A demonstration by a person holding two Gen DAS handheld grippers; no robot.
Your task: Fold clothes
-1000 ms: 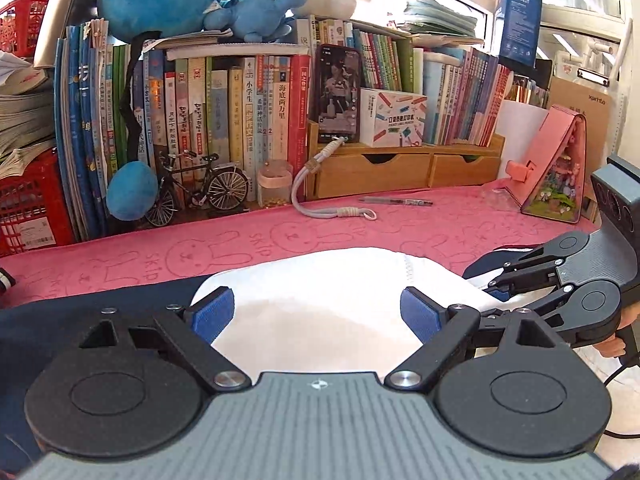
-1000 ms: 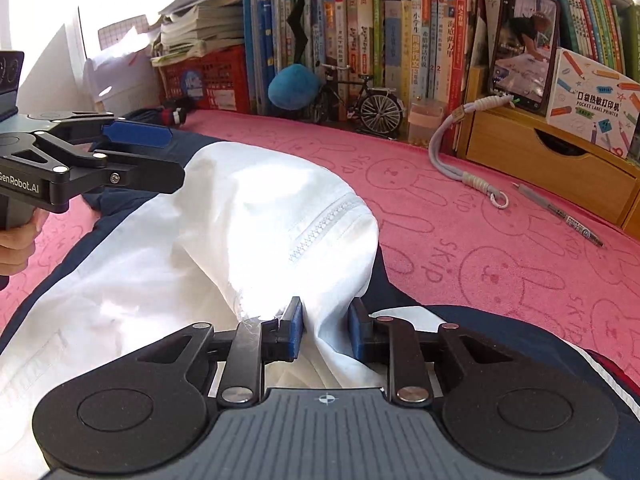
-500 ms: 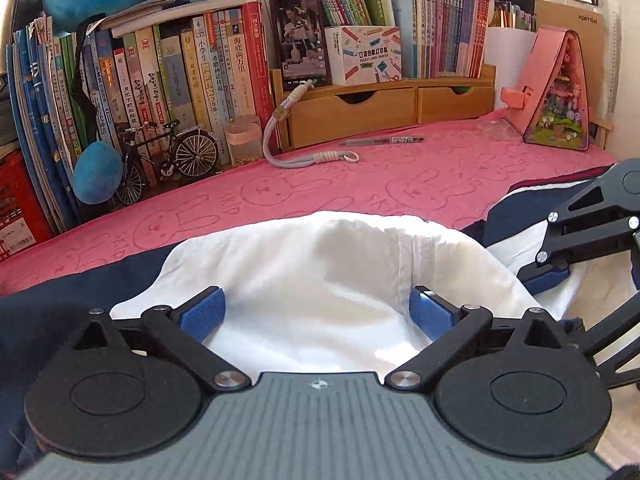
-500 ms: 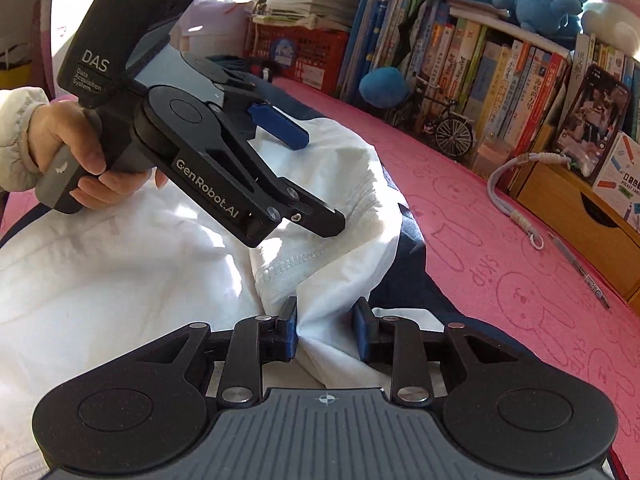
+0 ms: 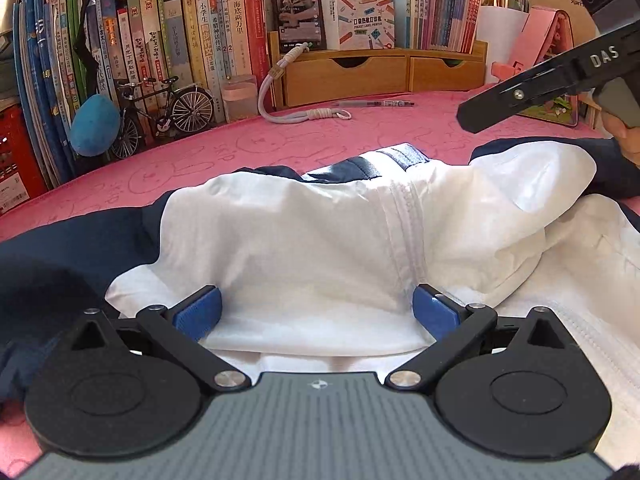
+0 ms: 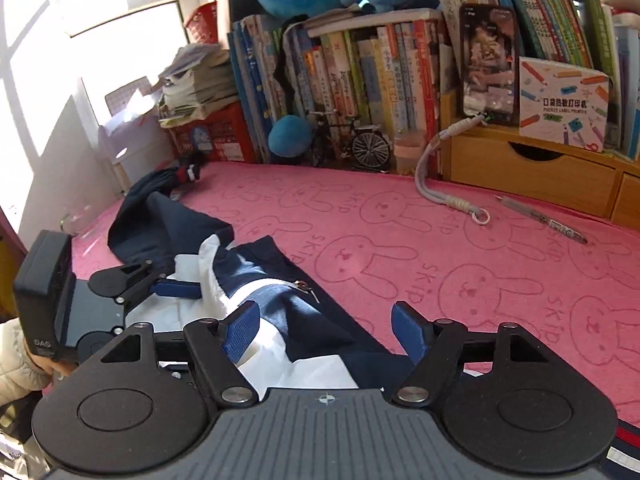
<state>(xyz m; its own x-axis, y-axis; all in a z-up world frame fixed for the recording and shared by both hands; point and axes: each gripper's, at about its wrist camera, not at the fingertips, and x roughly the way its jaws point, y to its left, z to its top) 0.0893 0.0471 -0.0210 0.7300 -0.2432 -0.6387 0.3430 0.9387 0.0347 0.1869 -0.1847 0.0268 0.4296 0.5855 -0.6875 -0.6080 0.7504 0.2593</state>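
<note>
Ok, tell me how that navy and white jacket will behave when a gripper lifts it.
The jacket is probably floppy: it lies in soft humps and creases. Its white lining looks thin and smooth, so it may slip between pads. The folded layers would likely sag apart.

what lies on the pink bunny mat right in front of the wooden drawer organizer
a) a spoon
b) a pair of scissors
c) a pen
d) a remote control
c: a pen lies flat on the pink bunny mat just in front of the wooden drawer organizer, beside the looped end of a lanyard.
</note>
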